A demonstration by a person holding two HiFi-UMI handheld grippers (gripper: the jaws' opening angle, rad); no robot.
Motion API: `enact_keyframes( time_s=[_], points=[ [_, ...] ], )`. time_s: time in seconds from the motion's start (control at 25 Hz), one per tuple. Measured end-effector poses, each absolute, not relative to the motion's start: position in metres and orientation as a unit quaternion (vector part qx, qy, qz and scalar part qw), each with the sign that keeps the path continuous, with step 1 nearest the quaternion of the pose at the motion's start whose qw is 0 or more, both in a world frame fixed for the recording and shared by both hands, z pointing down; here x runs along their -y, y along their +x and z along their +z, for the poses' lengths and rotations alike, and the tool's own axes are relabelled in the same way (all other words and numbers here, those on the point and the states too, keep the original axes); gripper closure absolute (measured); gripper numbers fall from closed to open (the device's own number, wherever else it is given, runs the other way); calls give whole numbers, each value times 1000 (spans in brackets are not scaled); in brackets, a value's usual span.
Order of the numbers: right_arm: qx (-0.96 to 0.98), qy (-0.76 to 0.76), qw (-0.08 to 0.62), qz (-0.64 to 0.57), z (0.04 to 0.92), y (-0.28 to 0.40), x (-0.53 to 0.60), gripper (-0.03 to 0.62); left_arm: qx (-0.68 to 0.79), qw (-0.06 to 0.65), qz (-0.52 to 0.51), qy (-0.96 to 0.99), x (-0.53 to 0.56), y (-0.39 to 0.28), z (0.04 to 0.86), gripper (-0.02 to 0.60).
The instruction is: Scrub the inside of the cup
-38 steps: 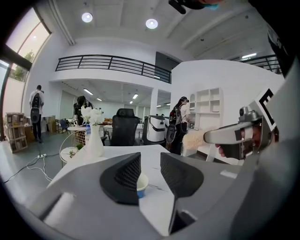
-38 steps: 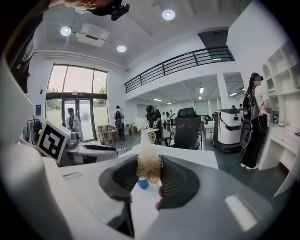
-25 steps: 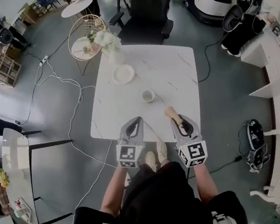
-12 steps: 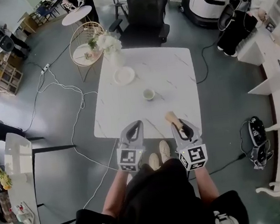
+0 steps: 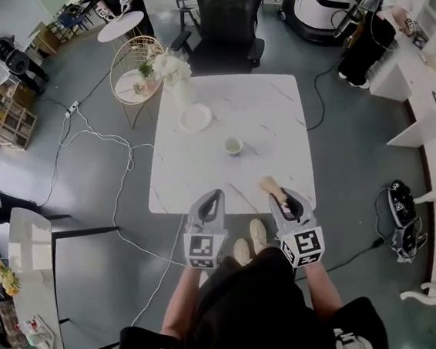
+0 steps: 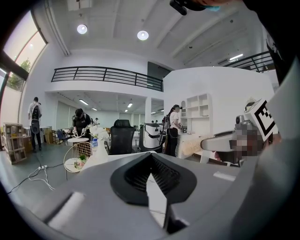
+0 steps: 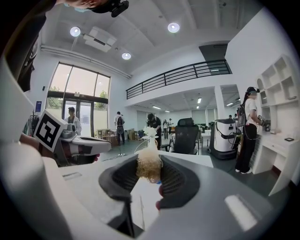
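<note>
A small white cup (image 5: 233, 145) stands upright near the middle of the white marble table (image 5: 273, 110). My right gripper (image 5: 276, 195) hovers over the table's near edge, shut on a scrubbing brush whose tan bristly head (image 5: 268, 182) sticks out forward toward the cup. In the right gripper view the bristle head (image 7: 149, 165) sits between the jaws, with a bit of red handle below it. My left gripper (image 5: 213, 197) is beside it to the left, shut and empty; in the left gripper view (image 6: 151, 161) its jaws meet with nothing between them. Both are well short of the cup.
A white plate (image 5: 195, 118) lies beyond the cup to the left, and a white vase of flowers (image 5: 174, 72) stands at the far left corner. A black office chair (image 5: 228, 14) is behind the table. Cables run across the floor at left. People stand around the room.
Both grippers have drawn back a little toward the near edge of the table, away from the cup. The brush stays held in the right one.
</note>
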State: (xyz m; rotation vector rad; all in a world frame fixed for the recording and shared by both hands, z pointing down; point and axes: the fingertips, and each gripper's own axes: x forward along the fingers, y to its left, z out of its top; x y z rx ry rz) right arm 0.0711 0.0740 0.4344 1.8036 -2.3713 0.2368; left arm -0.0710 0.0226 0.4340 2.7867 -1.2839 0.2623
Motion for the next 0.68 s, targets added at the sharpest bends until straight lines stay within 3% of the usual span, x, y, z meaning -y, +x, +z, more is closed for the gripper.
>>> enact_keyframes(
  time_s=[0.68],
  points=[
    [792,601,71,80,428,71,-72,480,415,29,84,905,-22,-70,430,574]
  ],
)
